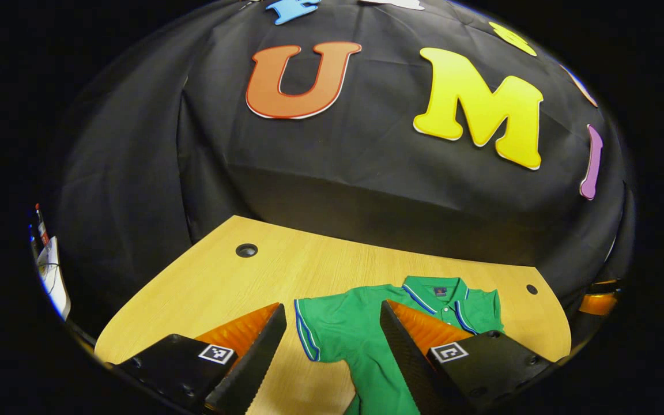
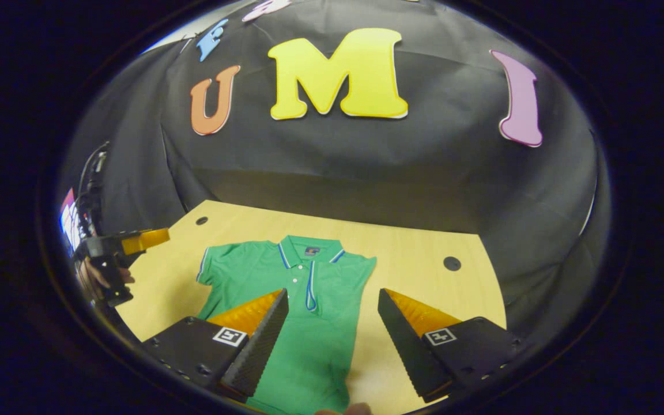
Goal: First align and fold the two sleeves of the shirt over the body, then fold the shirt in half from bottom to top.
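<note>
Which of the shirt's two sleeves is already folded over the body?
The sleeve at the right in the right gripper view: its striped cuff lies on the chest, while the other sleeve sticks out flat on the table.

Left gripper [image 1: 332, 346] fingers spread wide, nothing between; right gripper [image 2: 332, 331] likewise.

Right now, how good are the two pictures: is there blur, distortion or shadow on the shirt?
Left gripper view: sharp, strong fisheye bending of the table edge; shirt evenly lit and partly hidden by the left gripper. Right gripper view: also sharp and curved; shirt clear between the open fingers of the right gripper; the booth's edges fall dark.
</note>
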A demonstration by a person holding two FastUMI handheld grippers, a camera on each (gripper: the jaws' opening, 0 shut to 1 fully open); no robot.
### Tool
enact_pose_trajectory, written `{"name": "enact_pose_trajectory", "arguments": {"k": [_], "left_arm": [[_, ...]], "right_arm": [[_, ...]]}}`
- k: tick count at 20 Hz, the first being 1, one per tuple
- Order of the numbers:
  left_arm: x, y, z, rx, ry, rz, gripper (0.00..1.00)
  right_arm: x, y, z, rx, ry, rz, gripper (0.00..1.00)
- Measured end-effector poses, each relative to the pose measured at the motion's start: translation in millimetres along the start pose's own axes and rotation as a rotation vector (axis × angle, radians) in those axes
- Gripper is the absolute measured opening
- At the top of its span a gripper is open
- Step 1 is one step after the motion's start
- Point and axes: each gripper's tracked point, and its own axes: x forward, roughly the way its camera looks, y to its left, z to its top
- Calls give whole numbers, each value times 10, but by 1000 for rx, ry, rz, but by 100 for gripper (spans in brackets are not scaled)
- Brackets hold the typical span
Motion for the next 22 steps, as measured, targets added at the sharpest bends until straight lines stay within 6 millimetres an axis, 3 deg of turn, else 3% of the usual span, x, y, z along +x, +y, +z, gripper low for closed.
{"name": "enact_pose_trajectory", "arguments": {"k": [3, 8, 12, 16, 19, 20, 21, 22], "left_arm": [[265, 101, -173, -74, 147, -21, 100], [646, 258, -442, -122, 356, -42, 100], [891, 388, -746, -124, 469, -22, 100], [1013, 415, -1073, -163, 569, 4, 100], [1052, 481, -1171, -147, 601, 33, 100], [1107, 494, -1171, -124, 596, 30, 88], [1113, 489, -1187, -99, 607, 38, 100], [1098, 489, -1230, -72, 625, 60, 97]], "right_arm": [[-291, 13, -108, -4, 1, -8, 96], [-506, -42, -278, -15, 12, -30, 96], [-560, -145, -353, -7, 30, -50, 96], [-555, -383, -360, 24, 39, -100, 95], [-570, -507, -370, 58, 43, -123, 96], [-559, -527, -383, 63, 43, -125, 95], [-554, -545, -386, 70, 45, -126, 98], [-542, -545, -392, 76, 45, -126, 98]]}}
